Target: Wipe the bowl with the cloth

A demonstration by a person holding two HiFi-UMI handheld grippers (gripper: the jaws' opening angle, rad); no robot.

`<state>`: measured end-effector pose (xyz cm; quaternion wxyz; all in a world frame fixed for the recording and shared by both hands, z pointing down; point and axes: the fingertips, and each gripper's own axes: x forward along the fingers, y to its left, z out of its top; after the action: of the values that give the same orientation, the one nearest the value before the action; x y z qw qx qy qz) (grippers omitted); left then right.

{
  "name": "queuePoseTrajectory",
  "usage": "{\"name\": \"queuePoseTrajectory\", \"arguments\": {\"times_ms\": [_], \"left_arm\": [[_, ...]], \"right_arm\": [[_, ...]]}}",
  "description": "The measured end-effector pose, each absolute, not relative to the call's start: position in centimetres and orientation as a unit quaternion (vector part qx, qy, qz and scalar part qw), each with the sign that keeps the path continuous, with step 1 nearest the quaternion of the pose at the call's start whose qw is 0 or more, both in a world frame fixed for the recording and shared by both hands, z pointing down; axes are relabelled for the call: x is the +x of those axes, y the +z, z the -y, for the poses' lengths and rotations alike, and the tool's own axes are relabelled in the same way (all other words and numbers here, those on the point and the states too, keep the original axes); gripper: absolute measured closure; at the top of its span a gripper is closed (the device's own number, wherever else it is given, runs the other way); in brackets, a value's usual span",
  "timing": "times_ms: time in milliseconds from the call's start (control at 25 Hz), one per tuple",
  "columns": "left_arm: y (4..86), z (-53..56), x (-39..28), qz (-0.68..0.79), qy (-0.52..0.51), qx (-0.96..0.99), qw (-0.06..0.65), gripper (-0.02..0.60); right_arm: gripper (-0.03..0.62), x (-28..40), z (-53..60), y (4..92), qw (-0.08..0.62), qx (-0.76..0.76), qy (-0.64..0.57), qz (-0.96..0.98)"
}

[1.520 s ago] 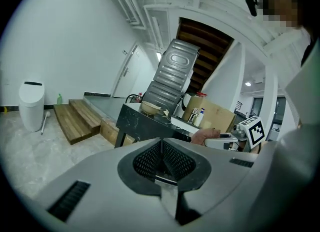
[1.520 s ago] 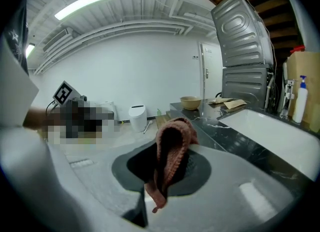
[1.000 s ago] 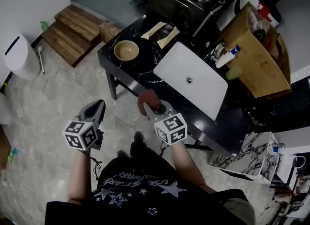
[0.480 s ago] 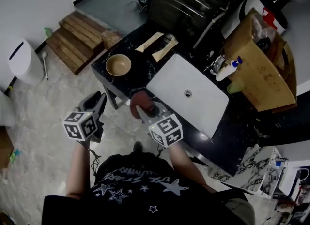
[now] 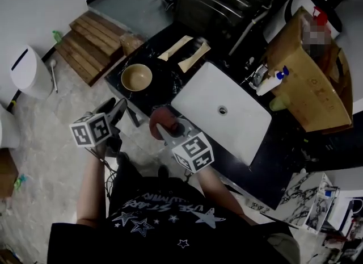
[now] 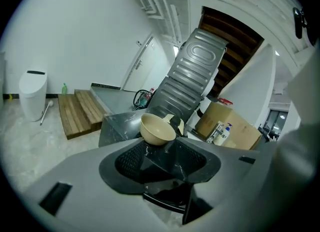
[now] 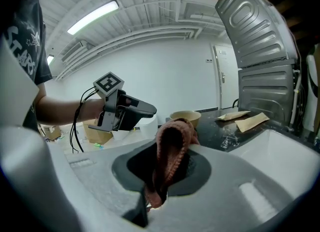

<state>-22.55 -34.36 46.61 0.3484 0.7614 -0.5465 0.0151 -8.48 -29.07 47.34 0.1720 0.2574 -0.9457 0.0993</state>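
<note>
The bowl [image 5: 136,77] is sat upright on the desk [image 5: 164,84] corner, apart from the 2 claws, so its rim is best steadied by the empty left claw [image 5: 117,111], whose jaws have just been opening, before the cloth [image 7: 170,156] clamped in the right claw [image 5: 172,131] is swept round inside.

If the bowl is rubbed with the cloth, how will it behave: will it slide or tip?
The bowl looks thin-walled, so probably light. On the glossy black table it may slide when rubbed. It stands near the table's corner, so an unsteadied push might carry it off.
</note>
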Motion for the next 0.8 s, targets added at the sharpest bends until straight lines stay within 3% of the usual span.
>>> {"name": "queuePoseTrajectory", "arguments": {"times_ms": [800], "left_arm": [[49.4,44.8,-24.0,0.441,0.084,0.801,0.397,0.370]], "right_arm": [[0.548,-10.2,34.0,47.1,0.161,0.386,0.129,0.899]]}}
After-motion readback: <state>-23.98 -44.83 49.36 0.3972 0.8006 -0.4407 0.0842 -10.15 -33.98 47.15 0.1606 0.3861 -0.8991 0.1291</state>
